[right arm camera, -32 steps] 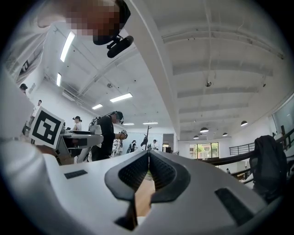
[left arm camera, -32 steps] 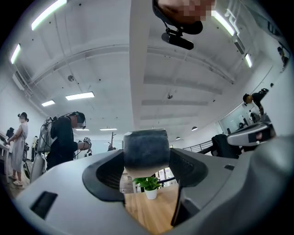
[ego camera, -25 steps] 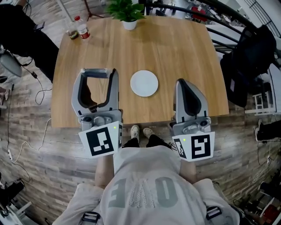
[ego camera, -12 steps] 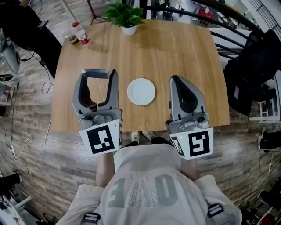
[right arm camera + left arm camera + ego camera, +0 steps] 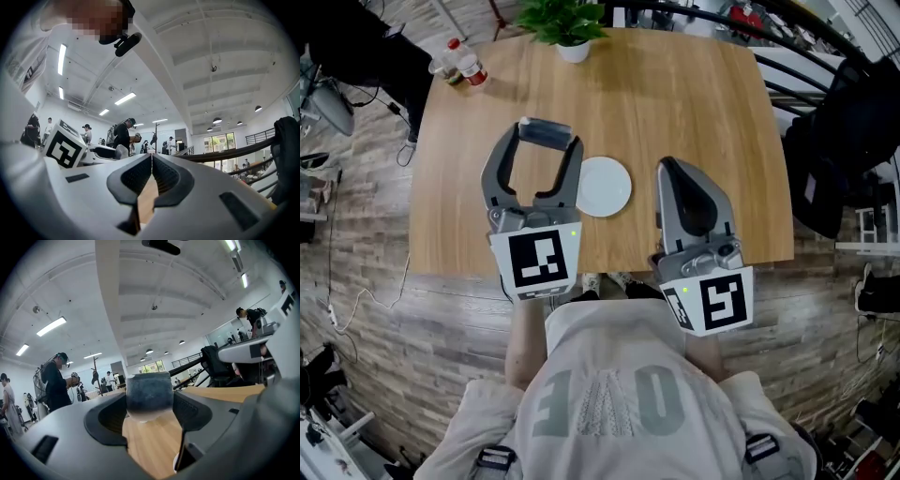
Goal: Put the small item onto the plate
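Hard to identify: dark small item (image 5: 149, 394), clamped between widely spread left gripper (image 5: 546, 139) jaws. Pressed together, empty: right gripper (image 5: 675, 171) jaws, beside plate (image 5: 605, 187).

The person wears a pale grey T-shirt (image 5: 605, 398) with short sleeves and big grey block letters printed across it. Dark straps with buckles (image 5: 492, 460) show low at either side. The left gripper (image 5: 547, 142) and the right gripper (image 5: 669, 171) are both of smooth light grey plastic, with long curved jaws, round fittings at the base and a small green light. Each carries a white cube (image 5: 539, 260) bearing a black square marker. The jaws' inner pads (image 5: 136, 176) are black and finely ribbed.
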A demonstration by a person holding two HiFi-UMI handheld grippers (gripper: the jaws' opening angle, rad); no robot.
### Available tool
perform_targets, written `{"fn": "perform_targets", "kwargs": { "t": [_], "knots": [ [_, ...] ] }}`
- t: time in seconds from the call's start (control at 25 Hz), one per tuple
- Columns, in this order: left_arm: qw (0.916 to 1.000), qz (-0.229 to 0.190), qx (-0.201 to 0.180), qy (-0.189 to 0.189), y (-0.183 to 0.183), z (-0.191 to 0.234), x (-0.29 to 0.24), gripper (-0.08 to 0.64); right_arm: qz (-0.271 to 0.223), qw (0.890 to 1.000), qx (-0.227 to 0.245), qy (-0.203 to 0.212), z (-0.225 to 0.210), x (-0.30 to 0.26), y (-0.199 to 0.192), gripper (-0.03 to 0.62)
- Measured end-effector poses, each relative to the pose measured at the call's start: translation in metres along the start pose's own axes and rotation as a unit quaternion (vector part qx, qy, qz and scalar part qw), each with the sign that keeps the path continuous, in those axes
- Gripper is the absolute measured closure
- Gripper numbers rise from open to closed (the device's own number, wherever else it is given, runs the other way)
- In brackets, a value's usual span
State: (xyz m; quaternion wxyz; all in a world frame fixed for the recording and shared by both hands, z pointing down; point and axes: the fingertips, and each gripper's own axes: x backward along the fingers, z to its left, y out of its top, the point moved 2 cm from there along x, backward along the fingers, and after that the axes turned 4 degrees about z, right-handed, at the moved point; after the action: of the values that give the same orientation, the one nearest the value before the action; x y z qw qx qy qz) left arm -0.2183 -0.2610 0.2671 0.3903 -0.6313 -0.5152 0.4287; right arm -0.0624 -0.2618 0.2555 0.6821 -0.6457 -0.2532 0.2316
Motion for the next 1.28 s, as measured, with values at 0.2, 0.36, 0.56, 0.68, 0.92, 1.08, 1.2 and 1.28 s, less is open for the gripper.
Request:
{"fn": "perform_targets", "kwargs": {
  "t": [0.2,0.36,0.56,0.68,0.92,1.08,1.2,1.28],
  "knots": [
    [0.9971,0.057,-0.007,-0.051,-0.022,-0.025,-0.026,0.25,0.028,0.999,0.002,-0.016,-0.007,0.007,-0.015,0.574],
    [0.9921,0.098,-0.002,-0.077,-0.052,-0.045,-0.044,0.25,0.043,0.998,-0.004,-0.043,-0.02,0.017,-0.025,0.574],
    [0.9759,0.179,0.002,-0.125,-0.098,-0.074,-0.063,0.25,0.067,0.995,-0.017,-0.072,-0.033,0.026,-0.04,0.574],
    [0.9595,0.233,0.016,-0.158,-0.129,-0.091,-0.069,0.25,0.078,0.993,-0.027,-0.086,-0.039,0.032,-0.047,0.574],
    [0.9251,0.327,0.025,-0.191,-0.193,-0.115,-0.081,0.252,0.092,0.988,-0.042,-0.118,-0.051,0.052,-0.06,0.574],
    [0.9032,0.375,0.035,-0.205,-0.225,-0.129,-0.084,0.25,0.1,0.986,-0.045,-0.125,-0.059,0.059,-0.067,0.574],
    [0.8867,0.409,0.038,-0.213,-0.245,-0.139,-0.085,0.252,0.101,0.986,-0.053,-0.124,-0.063,0.062,-0.071,0.574],
    [0.8812,0.42,0.034,-0.213,-0.252,-0.14,-0.087,0.25,0.102,0.985,-0.058,-0.125,-0.064,0.062,-0.075,0.574]
  ]
}}
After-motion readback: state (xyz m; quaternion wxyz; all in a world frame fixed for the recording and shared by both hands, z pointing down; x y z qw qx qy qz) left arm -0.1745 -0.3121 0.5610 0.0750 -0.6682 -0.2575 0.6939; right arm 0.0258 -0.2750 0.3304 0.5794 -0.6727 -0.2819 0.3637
